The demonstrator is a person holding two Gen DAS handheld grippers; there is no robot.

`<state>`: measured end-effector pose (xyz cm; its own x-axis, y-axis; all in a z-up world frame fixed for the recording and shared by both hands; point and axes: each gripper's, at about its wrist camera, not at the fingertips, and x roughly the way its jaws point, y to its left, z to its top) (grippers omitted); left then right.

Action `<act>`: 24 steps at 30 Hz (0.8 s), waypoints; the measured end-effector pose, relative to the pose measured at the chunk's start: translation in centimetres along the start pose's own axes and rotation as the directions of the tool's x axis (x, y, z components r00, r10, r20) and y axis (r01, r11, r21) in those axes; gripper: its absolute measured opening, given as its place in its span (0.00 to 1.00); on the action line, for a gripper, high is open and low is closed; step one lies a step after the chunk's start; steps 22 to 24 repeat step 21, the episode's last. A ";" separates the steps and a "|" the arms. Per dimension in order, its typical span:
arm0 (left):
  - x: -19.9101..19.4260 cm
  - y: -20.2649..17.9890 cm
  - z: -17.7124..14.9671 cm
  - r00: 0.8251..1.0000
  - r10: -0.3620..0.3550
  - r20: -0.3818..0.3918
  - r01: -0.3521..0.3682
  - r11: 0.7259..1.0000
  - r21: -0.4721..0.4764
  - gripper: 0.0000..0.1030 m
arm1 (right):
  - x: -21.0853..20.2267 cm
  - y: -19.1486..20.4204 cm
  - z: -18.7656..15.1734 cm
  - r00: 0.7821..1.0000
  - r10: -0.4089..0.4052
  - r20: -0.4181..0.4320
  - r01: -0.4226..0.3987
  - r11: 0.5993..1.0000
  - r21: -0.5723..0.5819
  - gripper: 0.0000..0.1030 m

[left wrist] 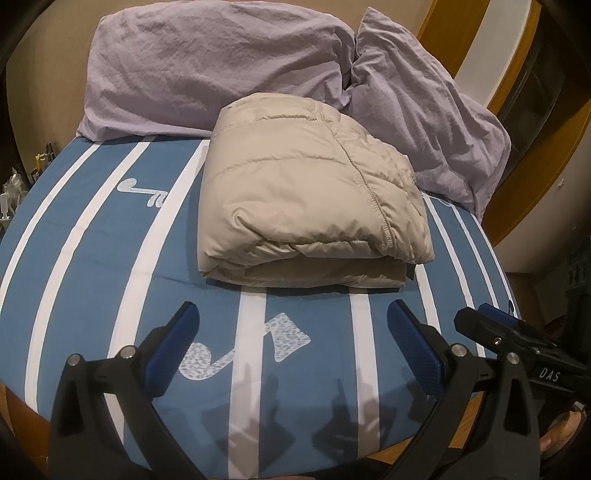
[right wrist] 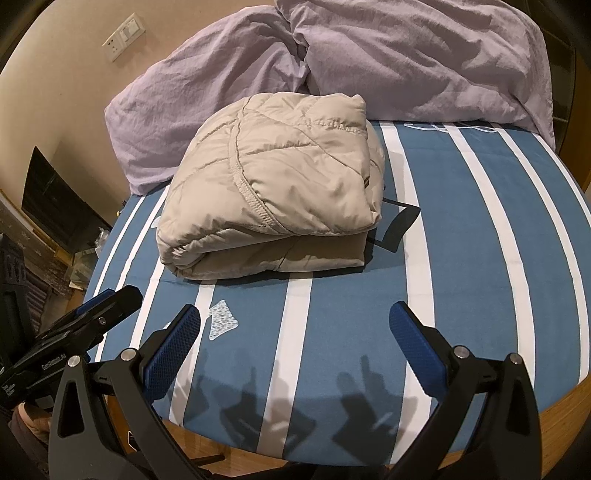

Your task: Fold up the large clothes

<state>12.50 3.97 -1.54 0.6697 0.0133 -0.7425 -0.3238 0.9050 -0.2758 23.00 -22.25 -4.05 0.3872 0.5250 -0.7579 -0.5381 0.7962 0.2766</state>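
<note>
**Striped bed holds one folded jacket**

Blue-and-white striped bedding (left wrist: 92,236) covers a wood-edged bed. Nearest the cameras, two hand-held grippers hover over its foot: the left gripper (left wrist: 291,332) and the right gripper (right wrist: 295,332), each with blue-padded fingers spread wide and gripping nothing. Beyond them, one beige quilted jacket (left wrist: 306,199) lies folded into a compact bundle at mid-bed. Behind it, two lilac pillows (left wrist: 207,62) rest against a cream wall (right wrist: 66,92) with one socket plate (right wrist: 123,35).

Folded jacket (left wrist: 310,206) on bed (left wrist: 92,236), pillows (left wrist: 207,70) behind it.
</note>
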 end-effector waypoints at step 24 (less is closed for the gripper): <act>0.0 0.5 0.2 1.000 0.002 -0.007 -0.002 1.000 -0.002 0.98 | 0.1 0.2 0.0 1.000 -0.002 -0.005 0.002 1.000 0.000 0.99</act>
